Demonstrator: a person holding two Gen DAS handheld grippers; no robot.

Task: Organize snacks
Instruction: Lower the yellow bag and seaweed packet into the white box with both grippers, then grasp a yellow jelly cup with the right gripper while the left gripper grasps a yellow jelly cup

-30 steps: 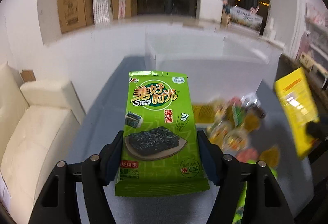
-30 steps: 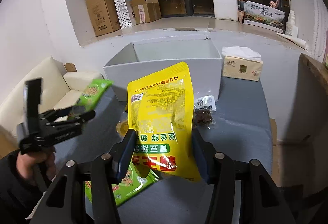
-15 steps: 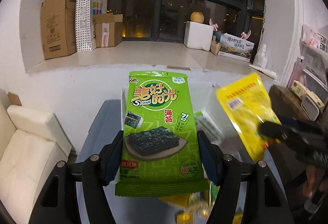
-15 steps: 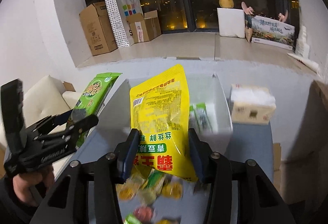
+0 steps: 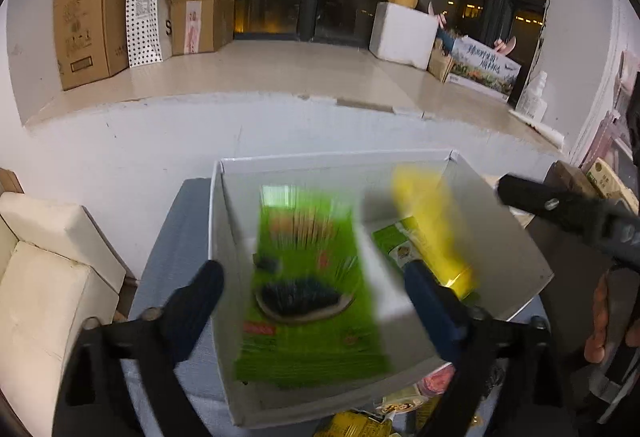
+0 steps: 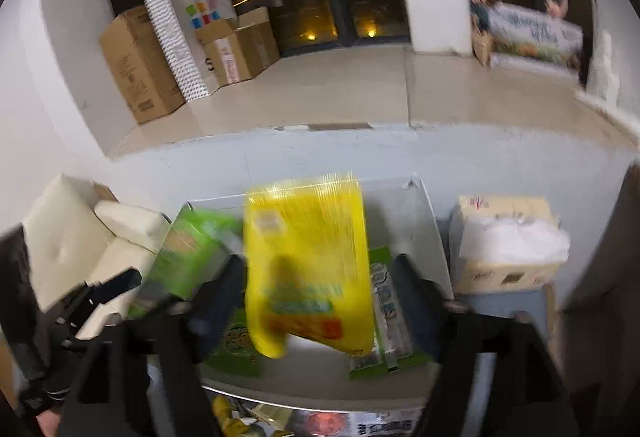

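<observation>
Night-dark windows and stacked cartons frame you above the white box (image 5: 500, 249) as both packets drop.

Your left tongs (image 5: 316, 301) have just been opening and stand apart, the green seaweed packet (image 5: 312, 297) blurred between the pads, touching neither, over the box. Your right tongs (image 6: 320, 301) have likewise just opened; the yellow packet (image 6: 308, 265) hangs free between them, falling. Green packets (image 6: 236, 341) already lie inside. I judge the sorting midway: small snacks (image 5: 360, 425) wait on the grey tabletop (image 5: 176, 237). Beyond sit a tissue box (image 6: 504, 237), a cream sofa (image 5: 44, 269) and cardboard boxes (image 5: 84, 13).
</observation>
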